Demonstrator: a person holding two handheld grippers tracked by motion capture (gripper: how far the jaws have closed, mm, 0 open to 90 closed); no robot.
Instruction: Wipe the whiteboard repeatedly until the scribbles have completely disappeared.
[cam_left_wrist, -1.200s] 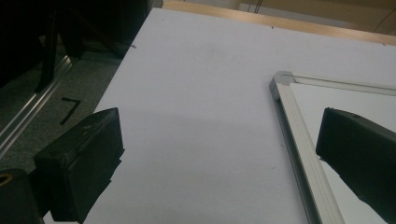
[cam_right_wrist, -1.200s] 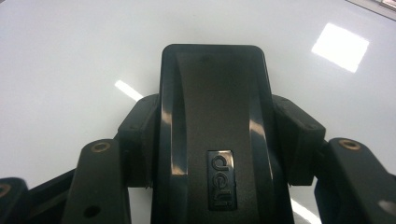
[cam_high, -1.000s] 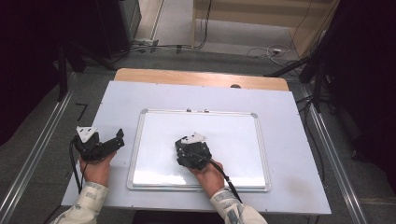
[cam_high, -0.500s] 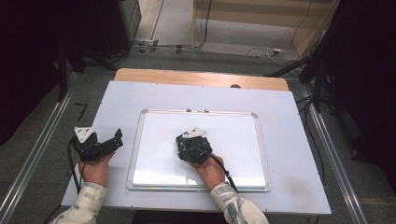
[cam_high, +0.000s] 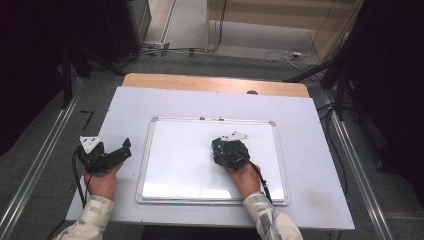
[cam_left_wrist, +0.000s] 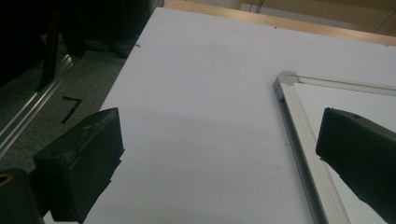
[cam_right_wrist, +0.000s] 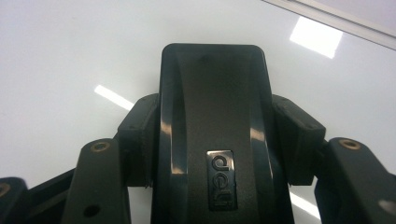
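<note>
Right gripper (cam_right_wrist: 215, 135) clamped on a black eraser (cam_right_wrist: 215, 93) pressed to the whiteboard (cam_high: 175, 165); left gripper (cam_left_wrist: 219, 154) wide open, empty above the counter (cam_left_wrist: 196, 93).

Grey floor (cam_high: 210, 65) strewn with cables (cam_high: 165, 49). Wooden panelling (cam_high: 280, 12) beyond, perhaps a cabinet. Dark at both sides.

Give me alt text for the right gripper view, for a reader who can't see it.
The right gripper has its two black jaws clamped on the sides of a black whiteboard eraser, seen from its back with a small logo badge. Under it lies the glossy whiteboard, with ceiling-light glare and a strip of frame at top right.
</note>
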